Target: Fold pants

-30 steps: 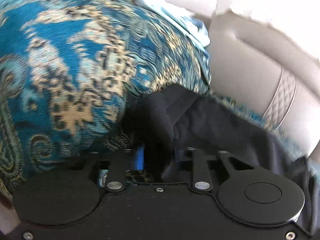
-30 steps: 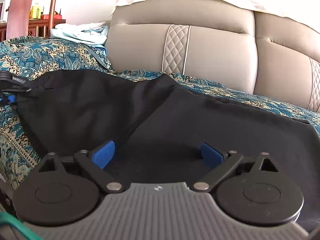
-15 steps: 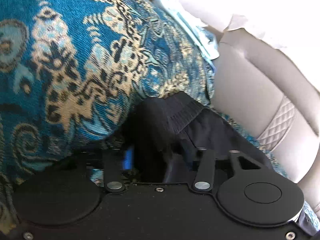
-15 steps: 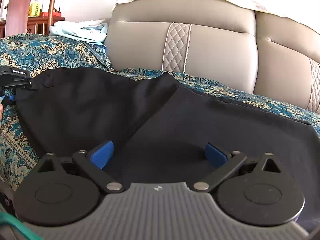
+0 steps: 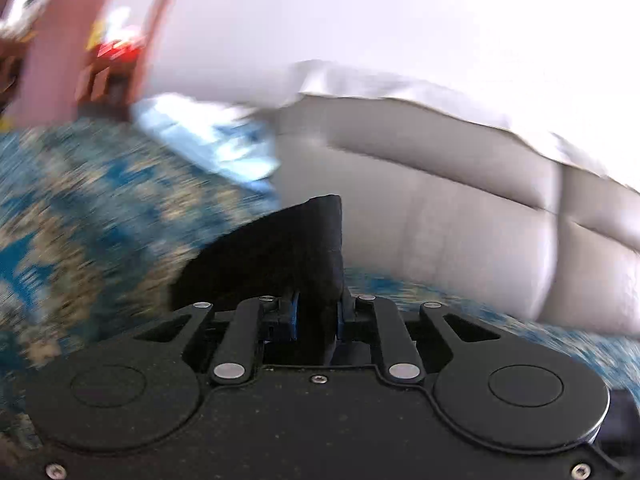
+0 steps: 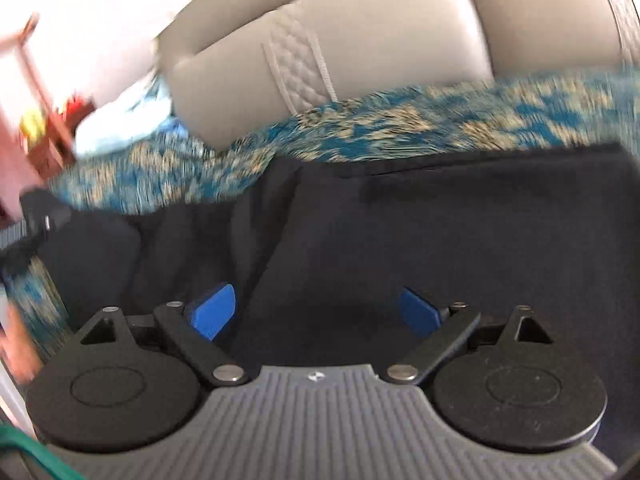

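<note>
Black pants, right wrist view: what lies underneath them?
The black pants lie on a blue-and-gold patterned cover, which shows past their far and left edges. What is directly beneath the cloth is hidden.

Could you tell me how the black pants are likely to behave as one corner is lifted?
Probably floppy: the pants lie creased and draped flat on the sofa cover. Likely light, since the left gripper, closing on one bunched corner, holds it up. The rest should trail behind.

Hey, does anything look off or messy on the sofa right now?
Nothing damaged or spilled. The black pants lie rumpled on the patterned blue cover, one corner pinched in the closing left gripper. The right gripper is open above them.
</note>
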Demonstrator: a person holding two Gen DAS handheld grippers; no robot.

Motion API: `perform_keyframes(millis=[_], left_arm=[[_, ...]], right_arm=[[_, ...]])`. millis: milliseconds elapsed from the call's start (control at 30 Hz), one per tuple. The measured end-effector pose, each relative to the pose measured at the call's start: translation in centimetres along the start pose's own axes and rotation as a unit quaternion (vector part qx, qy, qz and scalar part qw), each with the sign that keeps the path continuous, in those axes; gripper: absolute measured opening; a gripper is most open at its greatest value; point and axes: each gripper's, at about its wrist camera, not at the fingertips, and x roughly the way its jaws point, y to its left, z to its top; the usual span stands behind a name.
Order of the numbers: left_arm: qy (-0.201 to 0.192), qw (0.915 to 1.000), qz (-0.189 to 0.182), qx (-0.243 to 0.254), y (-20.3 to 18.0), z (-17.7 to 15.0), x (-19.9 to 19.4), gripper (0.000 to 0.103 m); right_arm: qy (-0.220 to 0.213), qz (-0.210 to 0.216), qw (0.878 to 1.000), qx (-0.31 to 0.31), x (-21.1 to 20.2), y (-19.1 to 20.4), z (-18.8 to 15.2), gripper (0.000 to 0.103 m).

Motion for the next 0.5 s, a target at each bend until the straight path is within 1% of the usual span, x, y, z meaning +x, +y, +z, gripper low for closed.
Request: perform_keyframes(millis=[67,133,233,333,367,467,500], left_arm=[[0.001,0.9989,-0.034,0.033,-3.6,0.0,-0.2,0.016],[0.008,0.9952,-0.070,0.068,-7.6,-0.7,-0.6,0.016],[0.032,0.9850,-0.123,0.117,-13.3,-2.5,-0.9,0.016],[0.075,0.9697,-0.165,0.164,-18.7,-5.4,-0.8,0.017],[0.088,0.9645,-0.175,0.177,-20.2,-6.4,-1.1,0.017],[0.139,0.9444,-0.200,0.221,-24.1,-9.9,-0.5,0.018],[0.147,0.9390,-0.204,0.235,-25.0,-10.9,-0.7,0.019]], right_arm=[[-0.003,0.024,0.998,0.051,-0.5,-2.4,1.3,0.094],[-0.011,0.042,0.995,0.095,-1.3,-4.7,2.2,0.094],[-0.041,0.044,0.988,0.142,-3.1,-7.3,2.5,0.094],[-0.057,0.045,0.981,0.180,-4.6,-9.4,2.0,0.094],[-0.060,0.039,0.979,0.189,-5.1,-10.1,1.7,0.094],[-0.065,0.017,0.979,0.194,-6.3,-11.7,1.2,0.094],[-0.068,0.008,0.979,0.194,-6.8,-12.2,1.1,0.094]])
